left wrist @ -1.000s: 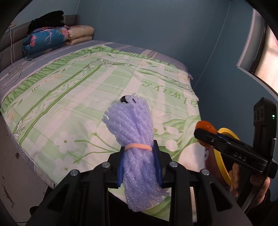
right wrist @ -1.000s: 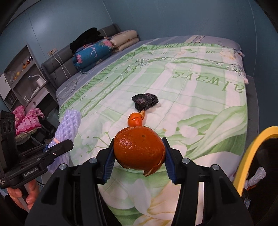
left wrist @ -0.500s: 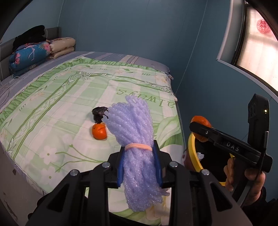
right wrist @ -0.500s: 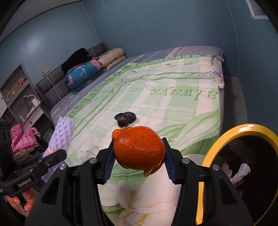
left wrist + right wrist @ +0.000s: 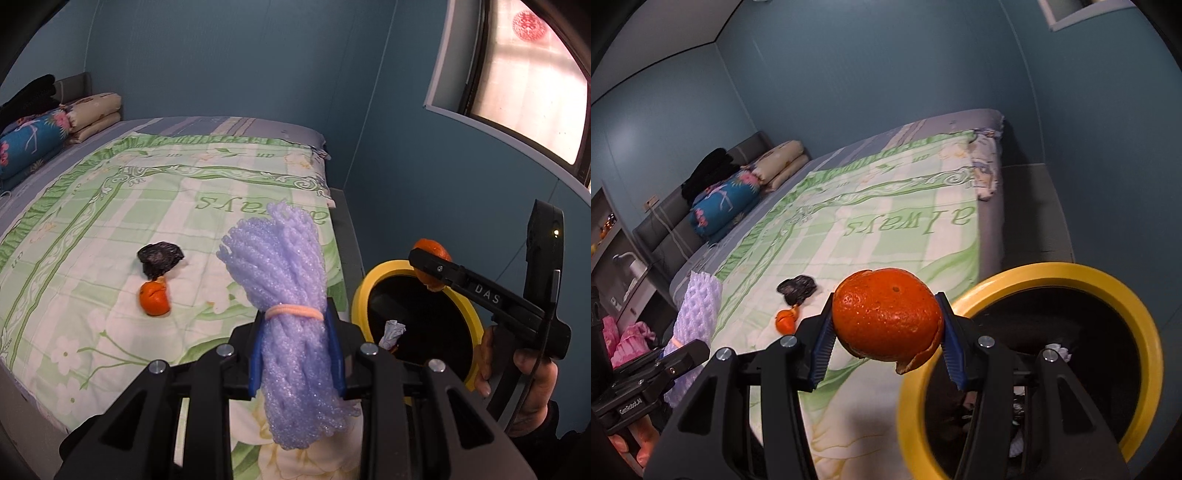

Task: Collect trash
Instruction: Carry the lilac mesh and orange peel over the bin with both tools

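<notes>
Swinging toward the bin: both loaded grippers have come round from over the bed to the yellow-rimmed bin, which now fills far more of each view than a second ago.

Left wrist view, change: the bin [image 5: 417, 321] has slid in from the right edge to sit just beside the bed [image 5: 155, 206]; the drop looks close.
Left wrist view, claw: the left gripper [image 5: 297, 347] is pinched narrow on the purple foam net [image 5: 286, 295], grip unchanged.
Left wrist view, foam net: a bundled lilac mesh sleeve, cinched by a peach band, sticking up and hanging below the jaws.
Left wrist view, left behind: a small orange peel [image 5: 154, 293] and a black wrapper [image 5: 160, 258] on the quilt.

Right wrist view, change: the bin's mouth [image 5: 1108, 284] is now open below and right.
Right wrist view, claw: the right gripper [image 5: 886, 339] is half-wide, clamping the orange peel shell [image 5: 886, 321].
Right wrist view, peel: domed, glossy, with a torn lower edge, at the rim but not yet over the middle.
</notes>
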Available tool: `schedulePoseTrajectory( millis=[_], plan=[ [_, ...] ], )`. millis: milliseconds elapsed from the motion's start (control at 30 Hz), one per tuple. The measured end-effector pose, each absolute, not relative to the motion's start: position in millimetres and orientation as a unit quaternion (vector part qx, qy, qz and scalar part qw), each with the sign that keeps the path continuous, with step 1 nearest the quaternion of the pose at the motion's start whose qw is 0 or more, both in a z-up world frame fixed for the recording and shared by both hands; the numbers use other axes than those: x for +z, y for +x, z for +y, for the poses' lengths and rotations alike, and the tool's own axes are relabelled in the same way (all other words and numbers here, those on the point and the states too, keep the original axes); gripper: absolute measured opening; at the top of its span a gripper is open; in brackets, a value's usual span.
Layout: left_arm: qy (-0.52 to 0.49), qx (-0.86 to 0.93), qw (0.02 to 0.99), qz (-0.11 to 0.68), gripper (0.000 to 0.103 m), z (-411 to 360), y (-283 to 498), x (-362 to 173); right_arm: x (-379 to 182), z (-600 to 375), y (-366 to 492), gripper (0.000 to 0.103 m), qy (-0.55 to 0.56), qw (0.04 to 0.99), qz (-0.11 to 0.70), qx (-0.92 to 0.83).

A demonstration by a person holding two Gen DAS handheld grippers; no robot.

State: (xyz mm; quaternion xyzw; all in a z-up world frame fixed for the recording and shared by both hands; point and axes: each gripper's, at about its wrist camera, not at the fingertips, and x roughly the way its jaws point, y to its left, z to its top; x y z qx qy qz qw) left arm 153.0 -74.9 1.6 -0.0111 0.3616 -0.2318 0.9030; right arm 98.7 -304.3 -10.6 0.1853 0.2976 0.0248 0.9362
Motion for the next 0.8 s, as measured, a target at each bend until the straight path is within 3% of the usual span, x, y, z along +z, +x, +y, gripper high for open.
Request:
schedulePoseTrajectory(
  millis=[800],
  plan=[
    [-0.005, -0.313, 0.85, 0.425, 0.027, -195.1, 185.6, -60.9, -52.8, -391.2, 89.6, 0.049, 0.25, 0.915, 0.309, -0.062]
  ],
)
